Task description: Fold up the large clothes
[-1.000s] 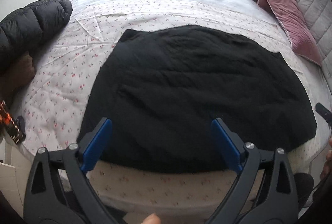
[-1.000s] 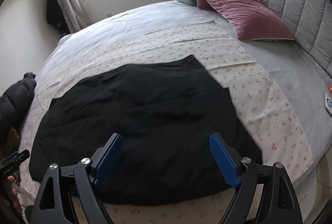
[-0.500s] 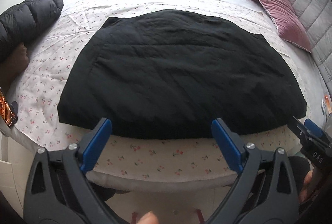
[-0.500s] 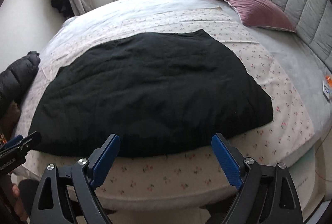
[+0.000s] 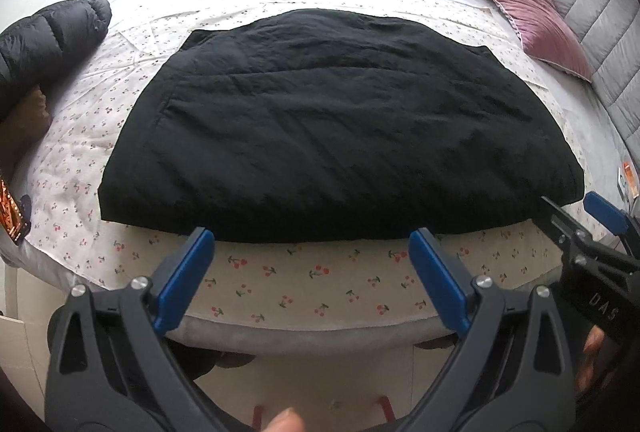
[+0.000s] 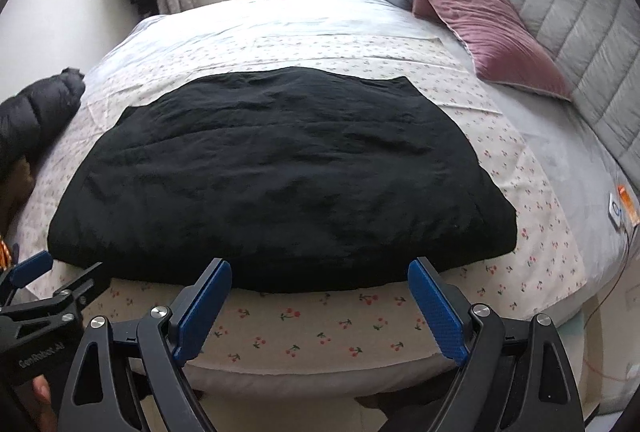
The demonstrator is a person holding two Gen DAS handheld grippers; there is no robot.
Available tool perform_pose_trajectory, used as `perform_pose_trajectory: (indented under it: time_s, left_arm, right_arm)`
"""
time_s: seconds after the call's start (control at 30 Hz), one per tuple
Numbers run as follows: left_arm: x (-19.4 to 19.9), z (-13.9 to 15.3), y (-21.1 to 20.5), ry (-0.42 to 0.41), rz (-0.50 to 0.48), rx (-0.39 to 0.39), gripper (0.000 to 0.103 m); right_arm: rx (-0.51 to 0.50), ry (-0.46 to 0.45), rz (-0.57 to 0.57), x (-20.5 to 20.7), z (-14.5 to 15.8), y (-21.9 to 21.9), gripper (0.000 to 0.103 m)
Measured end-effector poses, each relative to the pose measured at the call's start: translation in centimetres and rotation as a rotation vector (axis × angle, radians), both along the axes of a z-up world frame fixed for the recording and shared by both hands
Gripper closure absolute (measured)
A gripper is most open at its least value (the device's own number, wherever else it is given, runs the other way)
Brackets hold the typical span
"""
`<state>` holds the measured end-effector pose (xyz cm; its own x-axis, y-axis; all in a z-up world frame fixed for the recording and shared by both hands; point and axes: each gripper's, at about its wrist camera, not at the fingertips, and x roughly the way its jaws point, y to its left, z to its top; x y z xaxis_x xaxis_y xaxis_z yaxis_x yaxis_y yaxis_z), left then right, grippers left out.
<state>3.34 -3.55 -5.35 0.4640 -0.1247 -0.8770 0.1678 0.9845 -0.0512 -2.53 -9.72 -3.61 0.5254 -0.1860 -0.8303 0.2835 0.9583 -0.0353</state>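
Left hand-held gripper [image 5: 310,264]: black frame, blue pads, jaws spread wide, nothing between them. It hangs off the near edge of the bed, pads apart from the cloth. Right hand-held gripper [image 6: 318,294]: same build, jaws equally wide, empty, also short of the bed edge.

Task item: a large black quilted garment, folded into a broad flat slab [image 5: 332,135], lies at 12 o'clock from both grippers on the white cherry-print sheet [image 5: 304,280]. Its surface is lightly wrinkled with faint stitched seams; the near edge is thick and rounded, running parallel to the bed edge. The far edge is narrower, with squared corners at 11 and 1 o'clock.

Writing: the right gripper's body, seen at 3 o'clock in the left view, carries the letters "DAS". The left gripper's body, at 9 o'clock in the right view, reads "GenRobot.AI".

Edges and room: a strip of bare sheet separates the garment from the near bed edge. Open sheet flanks the garment on both sides and beyond it. A black puffer jacket [image 5: 48,35] lies at 10 o'clock, apart from the garment. Mauve velvet pillows [image 6: 492,31] rest against the grey padded headboard [image 6: 560,3] at 2 o'clock. A small white and orange item [image 6: 620,207] sits at 3 o'clock on the grey bedcover.
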Motion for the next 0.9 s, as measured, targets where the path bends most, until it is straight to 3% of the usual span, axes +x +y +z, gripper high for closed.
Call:
perform_pose_trajectory:
  time_s: [0.9]
  left_arm:
    - [0.28, -0.63, -0.54, 0.032, -0.020, -0.009, 0.005]
  right_arm:
    - [0.037, 0.033, 0.017, 0.45, -1.02, 0.40, 0.012]
